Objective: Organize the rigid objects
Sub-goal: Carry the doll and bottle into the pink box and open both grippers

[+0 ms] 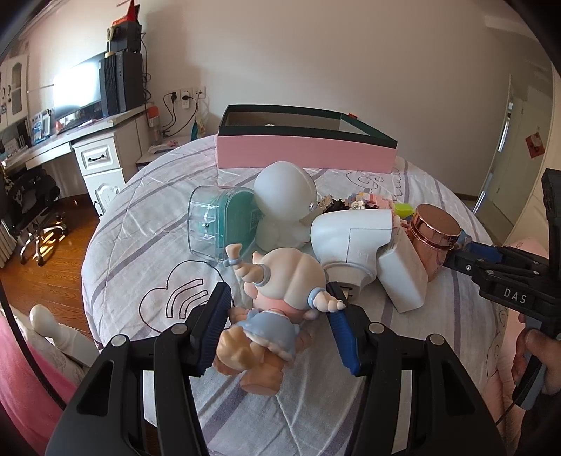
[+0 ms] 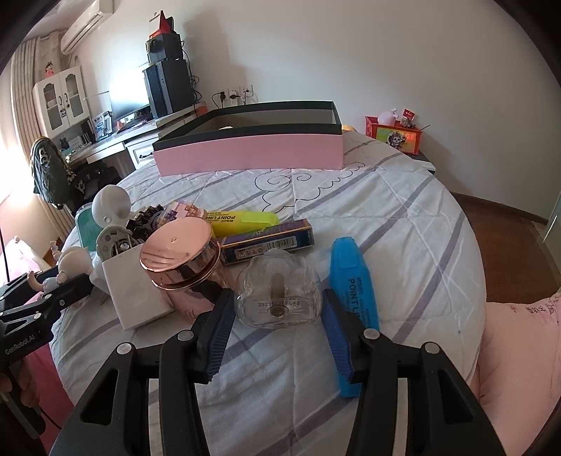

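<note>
Left hand-held gripper (image 1: 280, 322) pinches the doll (image 1: 266, 315) at the waist — pads against both sides, likely ready to lift. Right hand-held gripper (image 2: 277, 315) straddles the glass bottle (image 2: 278, 298) on the bed (image 2: 403, 217); jaws are spread and I see no pad contact yet. Box (image 2: 252, 154) sits open well ahead of both, presumably the drop target. Clutter sits left of the bottle; blue marker (image 2: 354, 308) touches the right finger's outer side — may get nudged.

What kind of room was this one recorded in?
Most likely a bedroom with a study corner: a quilted bed serves as the work surface, with a computer desk and a wall air conditioner behind.
</note>
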Demonstrator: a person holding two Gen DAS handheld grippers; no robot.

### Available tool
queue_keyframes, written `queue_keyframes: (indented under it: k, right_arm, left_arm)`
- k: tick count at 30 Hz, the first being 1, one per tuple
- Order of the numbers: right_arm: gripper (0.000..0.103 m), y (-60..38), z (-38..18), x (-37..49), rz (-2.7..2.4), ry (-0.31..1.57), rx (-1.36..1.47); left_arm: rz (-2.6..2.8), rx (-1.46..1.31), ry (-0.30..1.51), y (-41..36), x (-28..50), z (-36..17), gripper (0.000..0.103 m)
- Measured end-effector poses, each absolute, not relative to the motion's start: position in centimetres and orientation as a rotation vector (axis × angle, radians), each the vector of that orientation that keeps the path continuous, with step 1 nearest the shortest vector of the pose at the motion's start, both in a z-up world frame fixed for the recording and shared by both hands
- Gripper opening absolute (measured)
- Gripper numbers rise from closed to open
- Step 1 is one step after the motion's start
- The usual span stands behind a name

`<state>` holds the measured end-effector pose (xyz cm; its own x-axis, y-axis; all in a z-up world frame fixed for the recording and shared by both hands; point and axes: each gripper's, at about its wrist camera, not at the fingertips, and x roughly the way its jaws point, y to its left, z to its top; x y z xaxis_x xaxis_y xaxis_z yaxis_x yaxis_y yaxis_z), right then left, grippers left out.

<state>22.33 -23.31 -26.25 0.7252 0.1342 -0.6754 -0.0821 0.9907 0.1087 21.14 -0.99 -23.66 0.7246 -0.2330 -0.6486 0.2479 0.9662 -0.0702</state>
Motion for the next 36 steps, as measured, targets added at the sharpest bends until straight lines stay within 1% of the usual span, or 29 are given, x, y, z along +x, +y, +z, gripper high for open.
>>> queue_keyframes:
  k: [5,11,16,22,29,32,36]
  right_arm:
    - [0.051,-23.0,-26.2,23.5,0.117,0.740,0.055]
    - [0.051,-23.2,-25.5,22.8,0.121,0.723,0.056]
    - [0.051,-22.9,-22.3,21.1,0.122,0.633,0.037]
    - [0.051,-21.5,-18.3,22.1,0.186,0.560,-0.003]
    - [0.051,-20.2,-13.2,27.1,0.270,0.505,-0.055]
    - [0.051,-19.7,-11.9,31.5,0.273,0.526,-0.098]
    - [0.051,-19.6,-12.0,37.9,0.276,0.582,-0.093]
  left_arm:
    - [-0.244,0.020,0.708,-1.0,21.3,-23.4,0.056]
    - [-0.262,0.023,0.655,-1.3,20.6,-21.5,0.056]
    - [-0.303,0.021,0.610,-1.9,20.3,-19.1,0.056]
    - [-0.360,0.042,0.536,-3.8,22.1,-14.7,0.056]
    - [-0.387,0.101,0.479,-5.6,27.8,-10.1,0.056]
    - [-0.390,0.116,0.506,-6.1,32.4,-9.2,0.056]
    - [-0.357,0.133,0.573,-6.5,39.1,-9.6,0.056]
